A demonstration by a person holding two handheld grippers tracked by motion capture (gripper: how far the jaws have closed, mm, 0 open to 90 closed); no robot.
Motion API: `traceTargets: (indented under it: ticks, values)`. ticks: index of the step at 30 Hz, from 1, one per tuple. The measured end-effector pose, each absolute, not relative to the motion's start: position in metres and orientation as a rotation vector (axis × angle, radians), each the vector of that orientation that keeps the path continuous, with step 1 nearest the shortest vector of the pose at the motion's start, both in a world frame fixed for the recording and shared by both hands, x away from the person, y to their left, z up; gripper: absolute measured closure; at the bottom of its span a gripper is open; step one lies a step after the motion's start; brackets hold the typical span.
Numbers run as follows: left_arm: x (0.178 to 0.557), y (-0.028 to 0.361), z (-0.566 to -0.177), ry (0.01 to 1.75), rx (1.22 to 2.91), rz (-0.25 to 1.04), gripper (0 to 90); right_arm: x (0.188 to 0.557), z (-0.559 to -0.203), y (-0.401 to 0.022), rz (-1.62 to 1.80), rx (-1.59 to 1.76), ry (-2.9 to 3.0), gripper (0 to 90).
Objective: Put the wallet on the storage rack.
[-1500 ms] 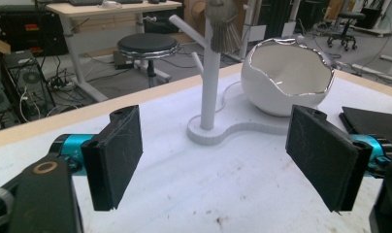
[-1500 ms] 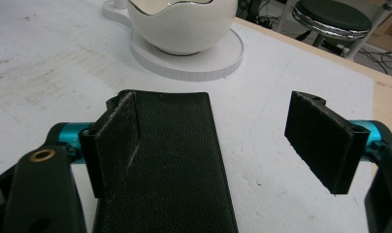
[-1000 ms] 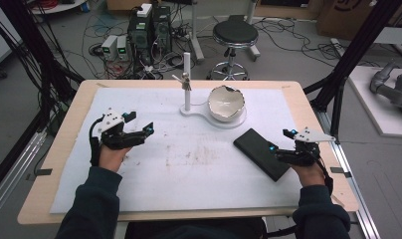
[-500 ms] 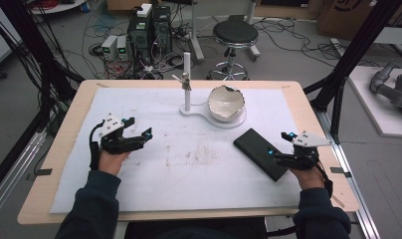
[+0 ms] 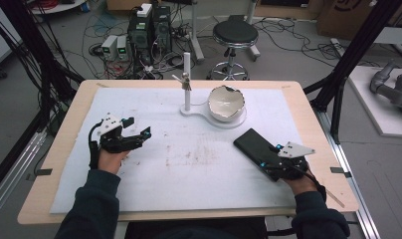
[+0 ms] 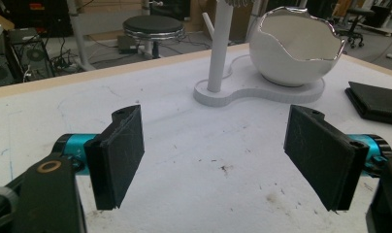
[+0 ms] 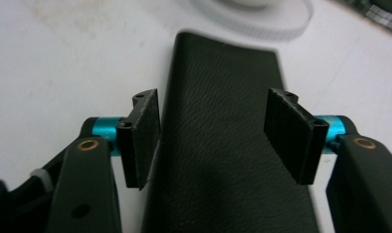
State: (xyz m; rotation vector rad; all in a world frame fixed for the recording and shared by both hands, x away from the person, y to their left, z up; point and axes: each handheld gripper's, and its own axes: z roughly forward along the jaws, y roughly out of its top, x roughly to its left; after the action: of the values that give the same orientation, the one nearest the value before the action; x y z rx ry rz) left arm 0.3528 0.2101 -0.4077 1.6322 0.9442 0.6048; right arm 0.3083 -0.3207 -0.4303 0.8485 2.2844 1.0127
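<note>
The black case (image 5: 256,148) lies flat on the white mat (image 5: 189,169) of the bench (image 5: 64,129), just in front of and to the right of the egg-shaped bowl (image 5: 227,102); the bowl sits on a white base (image 5: 201,110) that also carries an upright post (image 5: 186,79); the right tongs (image 5: 270,160) straddle the near end of the case, and their jaws have just been closing, one on each long side of the case, with the left pad (image 7: 143,136) at its edge and the right pad (image 7: 287,133) not yet pressing; the left tongs (image 5: 137,135) hang over bare mat, well left of the case, jaws wide apart with nothing between them
</note>
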Motion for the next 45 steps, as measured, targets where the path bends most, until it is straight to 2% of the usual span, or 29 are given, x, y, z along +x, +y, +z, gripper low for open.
traceTargets:
  ticks: [1,6,11,14,19,22,24,25,26,31,45]
  values:
    - [0.353,0.211,-0.407,0.947,1.625,0.605,22.2,0.308,-0.432,-0.318,1.011,0.847,2.291,30.6]
    - [0.355,0.213,-0.41,0.964,1.626,0.592,22.2,0.312,-0.435,-0.315,0.968,0.818,2.305,20.8]
    - [0.354,0.213,-0.41,0.965,1.621,0.592,22.2,0.314,-0.441,-0.308,0.896,0.794,2.369,21.8]
    - [0.353,0.214,-0.41,0.973,1.616,0.601,22.2,0.313,-0.441,-0.306,0.869,0.759,2.384,26.5]
    - [0.354,0.215,-0.411,0.979,1.611,0.595,22.2,0.312,-0.441,-0.304,0.77,0.728,2.397,44.4]
    - [0.354,0.214,-0.411,0.978,1.614,0.591,22.2,0.313,-0.439,-0.304,0.774,0.769,2.399,49.4]
    - [0.354,0.213,-0.411,0.977,1.616,0.59,22.2,0.312,-0.437,-0.302,0.756,0.774,2.4,57.2]
    - [0.354,0.213,-0.411,0.976,1.616,0.588,22.2,0.311,-0.435,-0.3,0.746,0.749,2.401,64.2]
    - [0.354,0.213,-0.411,0.978,1.617,0.588,22.2,0.311,-0.435,-0.3,0.746,0.749,2.401,64.2]
    - [0.354,0.212,-0.412,0.971,1.62,0.584,22.2,0.308,-0.429,-0.294,0.712,0.758,2.396,77.8]
    - [0.354,0.214,-0.413,0.982,1.614,0.582,22.2,0.312,-0.403,-0.323,1.057,0.978,2.289,83.8]
